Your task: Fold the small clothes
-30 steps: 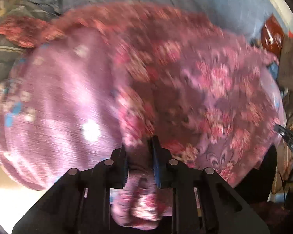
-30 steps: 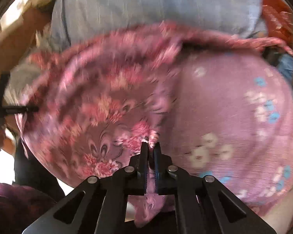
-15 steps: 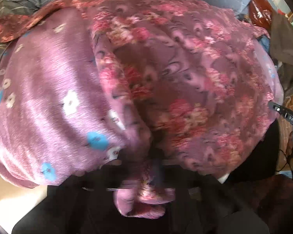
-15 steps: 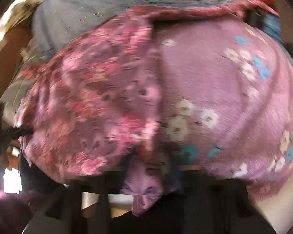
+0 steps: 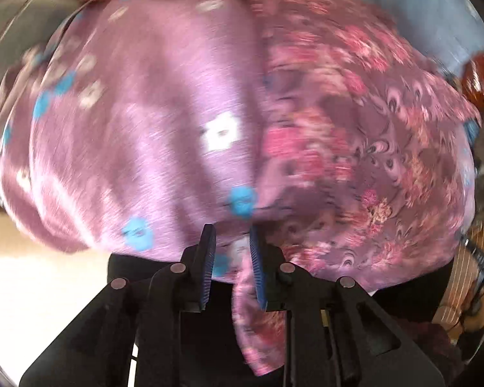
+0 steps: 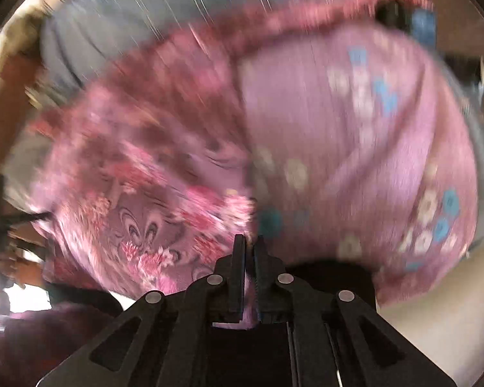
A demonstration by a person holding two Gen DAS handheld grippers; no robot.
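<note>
While both claws open, cloth (image 5: 164, 148) sits between.

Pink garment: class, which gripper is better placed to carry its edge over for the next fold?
Right, probably. The right gripper, jaws barely opening, sits close on the edge of the pink garment; the left gripper, jaws opening wider, has the cloth loose between them.

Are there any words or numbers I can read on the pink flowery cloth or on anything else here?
None: no words, numbers or labels can be read in either view.
The pink cloth shows only flowers and swirls, no writing.
The blue-grey sheet behind it shows only thin lines, too blurred to be sure.
The dark red thing at the edge is too blurred to tell.
</note>
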